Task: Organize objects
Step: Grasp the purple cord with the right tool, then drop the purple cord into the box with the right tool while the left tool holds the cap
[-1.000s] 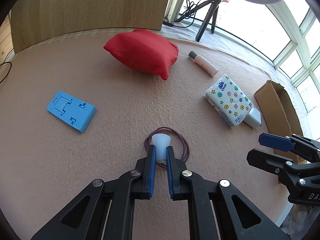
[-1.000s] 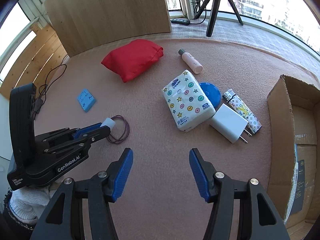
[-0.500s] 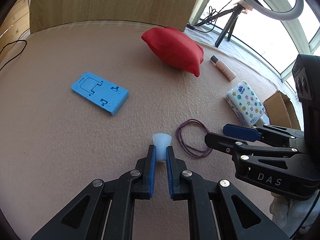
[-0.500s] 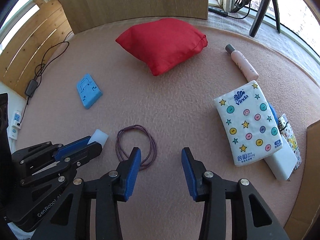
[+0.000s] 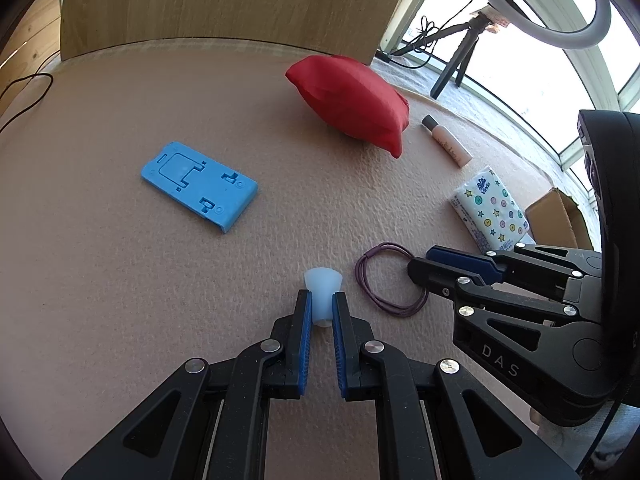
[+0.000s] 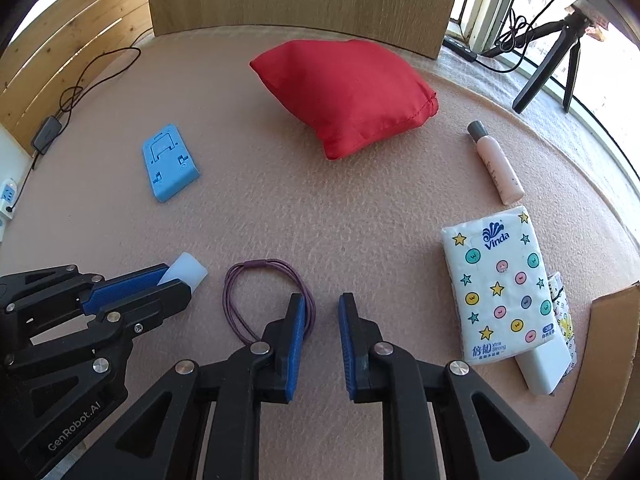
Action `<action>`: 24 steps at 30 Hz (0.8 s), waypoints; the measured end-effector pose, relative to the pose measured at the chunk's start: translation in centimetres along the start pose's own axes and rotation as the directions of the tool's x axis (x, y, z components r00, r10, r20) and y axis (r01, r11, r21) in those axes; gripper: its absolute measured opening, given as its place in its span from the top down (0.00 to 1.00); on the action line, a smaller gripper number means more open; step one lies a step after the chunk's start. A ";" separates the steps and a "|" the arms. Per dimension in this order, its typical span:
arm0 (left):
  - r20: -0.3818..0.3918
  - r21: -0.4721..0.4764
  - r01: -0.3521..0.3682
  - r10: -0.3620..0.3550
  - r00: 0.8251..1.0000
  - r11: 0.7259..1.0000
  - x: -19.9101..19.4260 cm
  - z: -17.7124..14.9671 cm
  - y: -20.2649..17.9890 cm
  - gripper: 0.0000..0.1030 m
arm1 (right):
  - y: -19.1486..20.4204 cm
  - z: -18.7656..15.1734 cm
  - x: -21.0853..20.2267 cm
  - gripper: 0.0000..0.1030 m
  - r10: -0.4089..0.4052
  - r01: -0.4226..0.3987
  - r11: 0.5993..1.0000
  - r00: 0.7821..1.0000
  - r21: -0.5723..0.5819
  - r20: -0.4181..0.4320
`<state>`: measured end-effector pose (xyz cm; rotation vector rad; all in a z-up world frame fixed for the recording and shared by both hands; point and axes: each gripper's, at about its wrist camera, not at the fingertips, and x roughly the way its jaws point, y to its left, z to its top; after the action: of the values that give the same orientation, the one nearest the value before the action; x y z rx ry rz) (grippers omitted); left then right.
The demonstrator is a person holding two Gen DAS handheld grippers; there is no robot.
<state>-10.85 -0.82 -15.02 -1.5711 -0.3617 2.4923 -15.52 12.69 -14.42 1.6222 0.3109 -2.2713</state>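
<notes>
Left wrist view: our left gripper point(image 5: 322, 306) has its 2 jaws clamped on a small translucent white silicone cap point(image 5: 323, 286), soft and light.

Right wrist view: our right gripper point(image 6: 320, 318) is partly open and empty, its left jaw over the limp purple elastic hair-tie loop point(image 6: 267, 294); we'd pinch the strands.

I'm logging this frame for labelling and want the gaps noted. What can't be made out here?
- White charger, right wrist view: mostly under the tissue pack.
- Patterned item beside it: largely covered, identity unclear.
- Cardboard box: cut by the frame edge, contents unseen.
- Hair tie: near side hidden behind the right tool; contact unclear.
- Pale cap: base hidden between the left tool fingers.
</notes>
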 end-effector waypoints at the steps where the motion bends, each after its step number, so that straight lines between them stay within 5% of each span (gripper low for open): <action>1: 0.001 0.000 0.000 0.000 1.000 1.000 0.0 0.0 0.0 0.90 | -0.1 -0.1 -0.1 0.98 0.007 -0.007 1.000 1.000 0.006 0.000; 12: 0.015 0.005 0.016 -0.016 1.000 1.000 -1.1 0.1 -0.7 0.90 | -2.0 -1.6 -3.4 0.98 0.060 -0.065 0.995 0.996 0.076 0.069; 24: 0.041 0.085 0.077 -0.080 0.996 0.993 -3.3 0.2 -6.9 0.90 | -8.7 -6.7 -11.1 0.98 0.021 -0.055 0.981 0.983 0.184 0.183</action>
<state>-9.54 4.81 -10.08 -1.4444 -0.3145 2.4524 -9.79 24.73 -6.27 1.4781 0.0198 -2.4591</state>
